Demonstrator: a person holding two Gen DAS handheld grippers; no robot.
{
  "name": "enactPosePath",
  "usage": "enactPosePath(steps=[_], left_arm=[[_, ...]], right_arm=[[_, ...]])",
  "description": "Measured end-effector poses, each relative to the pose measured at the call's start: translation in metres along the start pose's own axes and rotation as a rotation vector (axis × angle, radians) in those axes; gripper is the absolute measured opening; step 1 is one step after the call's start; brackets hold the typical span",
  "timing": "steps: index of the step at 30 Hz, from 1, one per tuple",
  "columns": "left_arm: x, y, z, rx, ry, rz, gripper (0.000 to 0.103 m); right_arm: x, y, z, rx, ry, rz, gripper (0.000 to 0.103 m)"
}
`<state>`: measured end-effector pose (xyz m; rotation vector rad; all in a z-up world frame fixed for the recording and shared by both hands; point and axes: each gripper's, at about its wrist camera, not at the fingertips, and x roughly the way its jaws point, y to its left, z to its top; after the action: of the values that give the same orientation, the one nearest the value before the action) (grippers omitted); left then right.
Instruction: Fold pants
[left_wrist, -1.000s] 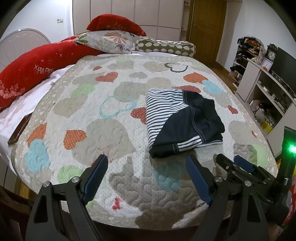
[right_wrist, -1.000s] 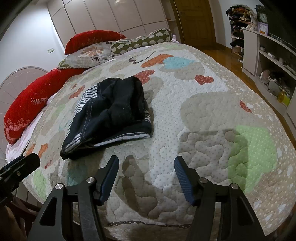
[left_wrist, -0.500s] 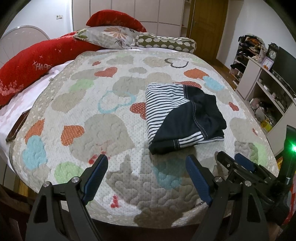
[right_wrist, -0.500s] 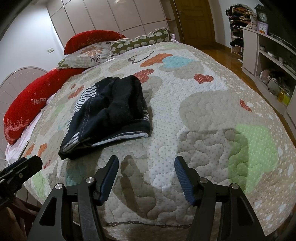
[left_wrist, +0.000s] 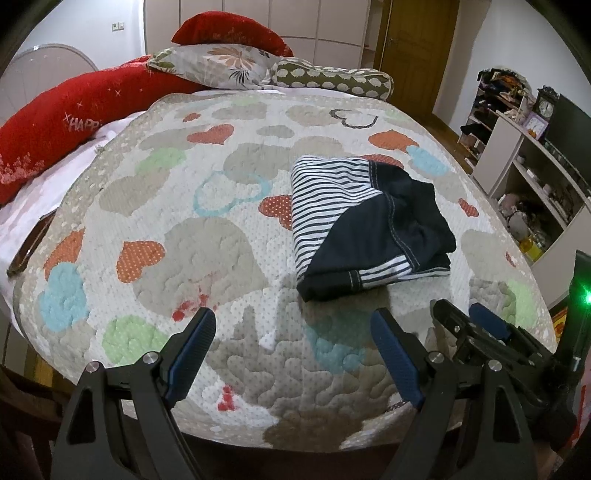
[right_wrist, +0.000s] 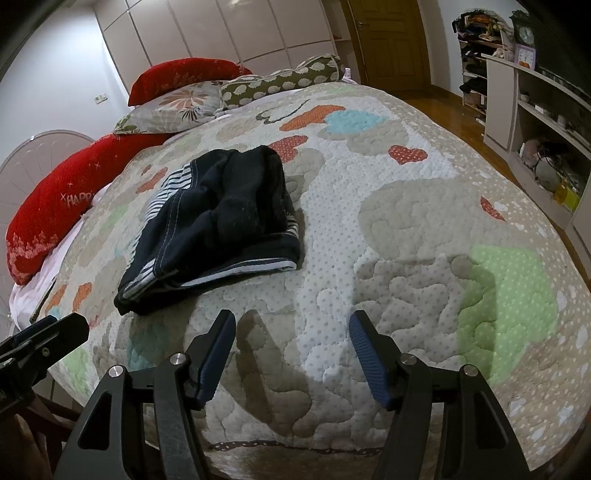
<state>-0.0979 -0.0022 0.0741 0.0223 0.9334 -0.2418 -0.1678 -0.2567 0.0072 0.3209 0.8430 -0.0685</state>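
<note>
The pants (left_wrist: 365, 229), dark navy with a black-and-white striped part, lie folded in a compact bundle on the heart-patterned quilt (left_wrist: 207, 236). They also show in the right wrist view (right_wrist: 218, 225). My left gripper (left_wrist: 291, 325) is open and empty, held over the bed's near edge, short of the bundle. My right gripper (right_wrist: 291, 328) is open and empty, near the bed's edge to the right of the bundle. The right gripper's body shows in the left wrist view (left_wrist: 480, 332).
Red, floral and dotted pillows (left_wrist: 229, 62) lie at the head of the bed. A long red cushion (left_wrist: 62, 122) lies along the left side. White shelving (left_wrist: 535, 177) with small items stands to the right. A wooden door (right_wrist: 388, 40) is beyond.
Both grippers have drawn back slightly from the bundle and stayed open. The pants have not moved.
</note>
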Motion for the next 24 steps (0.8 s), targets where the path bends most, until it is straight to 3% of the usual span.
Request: enactPosePath(steps=[6,10,13,17,21,22,23,24], left_arm=[[0.019,0.037,0.025,-0.110,0.012,-0.061,0.085],[0.049,0.051,0.046,-0.152,0.060,-0.132,0.085],[0.075,0.053,0.059,-0.175,0.120,-0.242,0.085],[0.114,0.041,0.075,-0.167,0.210,-0.464,0.085],[0.126,0.022,0.081,-0.134,0.212,-0.521,0.091],[0.126,0.015,0.082,-0.112,0.215,-0.533,0.081],[0.125,0.009,0.083,-0.087,0.217,-0.545,0.069],[0.122,0.003,0.083,-0.063,0.212,-0.530,0.055]], right_arm=[[-0.004,-0.011,0.012,0.000,-0.025,0.022,0.069],[0.000,-0.028,0.044,0.064,-0.025,0.106,0.071],[0.019,-0.030,0.071,0.073,0.006,0.194,0.074],[0.053,-0.025,0.095,0.081,0.067,0.262,0.074],[0.093,-0.025,0.106,0.139,0.136,0.351,0.075],[0.096,-0.025,0.107,0.144,0.133,0.370,0.075],[0.098,-0.022,0.109,0.140,0.136,0.397,0.067],[0.101,-0.019,0.109,0.142,0.153,0.434,0.050]])
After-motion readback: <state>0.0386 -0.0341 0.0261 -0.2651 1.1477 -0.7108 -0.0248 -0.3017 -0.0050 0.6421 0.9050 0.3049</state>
